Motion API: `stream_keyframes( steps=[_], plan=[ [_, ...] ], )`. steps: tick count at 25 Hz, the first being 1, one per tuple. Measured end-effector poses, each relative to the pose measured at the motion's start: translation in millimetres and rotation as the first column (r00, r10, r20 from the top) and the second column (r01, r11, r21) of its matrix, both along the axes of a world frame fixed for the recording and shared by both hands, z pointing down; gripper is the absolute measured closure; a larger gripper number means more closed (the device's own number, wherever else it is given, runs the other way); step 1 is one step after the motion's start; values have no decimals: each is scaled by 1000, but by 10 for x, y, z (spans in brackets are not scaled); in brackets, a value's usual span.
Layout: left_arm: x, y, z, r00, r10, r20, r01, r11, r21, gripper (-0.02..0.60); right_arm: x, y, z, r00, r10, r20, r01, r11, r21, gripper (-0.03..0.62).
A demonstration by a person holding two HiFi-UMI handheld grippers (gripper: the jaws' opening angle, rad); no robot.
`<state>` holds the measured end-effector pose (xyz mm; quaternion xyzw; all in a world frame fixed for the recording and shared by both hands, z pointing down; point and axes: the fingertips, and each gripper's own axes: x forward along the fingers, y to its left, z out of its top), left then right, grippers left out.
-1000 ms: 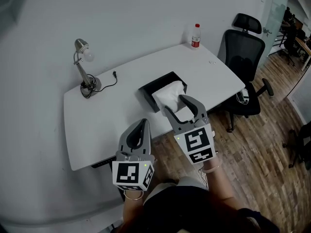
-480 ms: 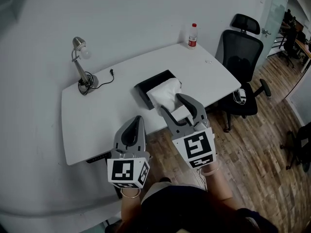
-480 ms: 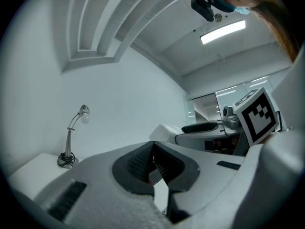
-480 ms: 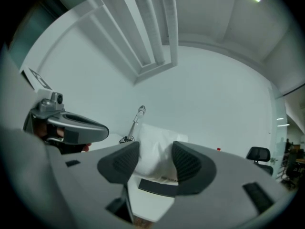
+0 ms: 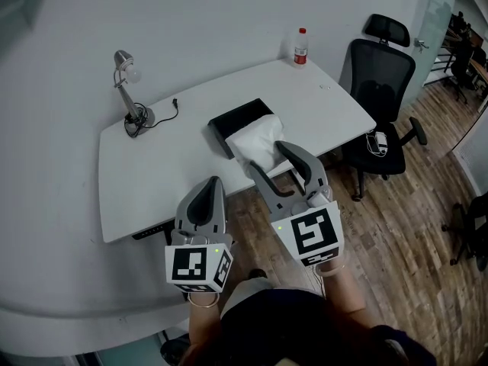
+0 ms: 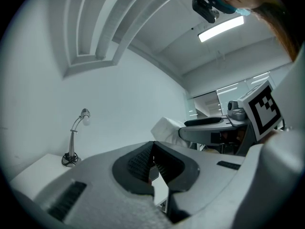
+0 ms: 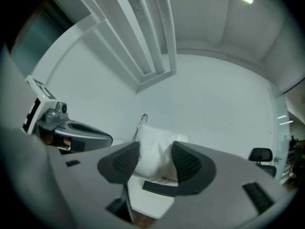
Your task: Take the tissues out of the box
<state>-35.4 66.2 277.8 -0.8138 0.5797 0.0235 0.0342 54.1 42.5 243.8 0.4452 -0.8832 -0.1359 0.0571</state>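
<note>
Here, at a white rectangular desk (image 5: 175,170), a black rectangular tissue box (image 5: 235,118) sits near the front edge, a puffed wad of white paper tissues (image 5: 258,137) standing out of its open top. The grey right gripper (image 5: 265,156) hovers level at the desk's near edge with its 2 jaws spread wide and nothing pinched; the tissues show in the gap beyond them. The grey left gripper (image 5: 211,183), beside it over the wooden plank floor (image 5: 412,227), is clenched and empty. A silver desk lamp (image 5: 128,90), a red-capped plastic bottle (image 5: 301,46) and a black mesh office chair (image 5: 381,75) ring the scene.
</note>
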Motion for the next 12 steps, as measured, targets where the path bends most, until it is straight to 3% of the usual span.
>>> stream_keyframes(
  steps=[12],
  plan=[
    [253,287,-104,999,-25,20,25,999,24,557,264,324,-125,999,-28,24,27,999,31,367]
  ],
)
